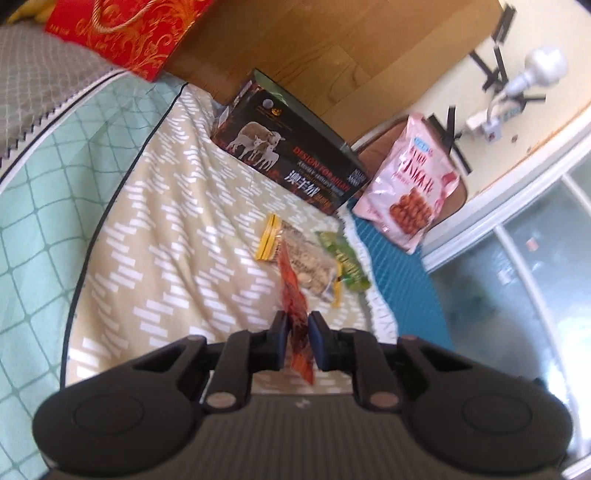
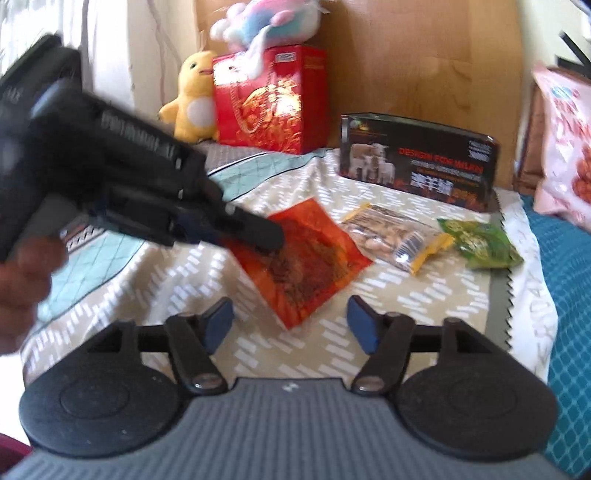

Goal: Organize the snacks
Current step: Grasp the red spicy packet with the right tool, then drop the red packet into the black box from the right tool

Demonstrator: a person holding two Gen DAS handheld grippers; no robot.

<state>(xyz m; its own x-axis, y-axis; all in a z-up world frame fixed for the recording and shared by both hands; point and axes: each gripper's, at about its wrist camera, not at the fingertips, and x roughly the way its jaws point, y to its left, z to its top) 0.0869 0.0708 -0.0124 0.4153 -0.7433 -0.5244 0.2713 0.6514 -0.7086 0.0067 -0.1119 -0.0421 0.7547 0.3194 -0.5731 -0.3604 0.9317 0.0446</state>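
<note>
The left gripper has its blue-padded jaws pinched on the edge of a flat orange-red foil snack packet, which hangs tilted above a beige bedspread with white dashes; from the right wrist view the packet spreads out broad and crinkled beyond the black fingers that clamp its near corner, with a hand blurred at the left edge behind that tool. The right gripper is spread wide and holds nothing, its pads on either side of the packet's lower tip without touching it. Just past the packet lies a clear bag of pale nuts with yellow ends, and touching its far side a small green crinkled snack packet, both flat on the bedspread. Behind them a black rectangular carton printed with sheep stands against a wooden headboard. A large pink bag of round brown snacks leans to the right, off the edge of the bedspread. Farther left a red gift bag with gold swirls stands upright, a yellow plush duck just beside it and a pastel plush toy on top.
</note>
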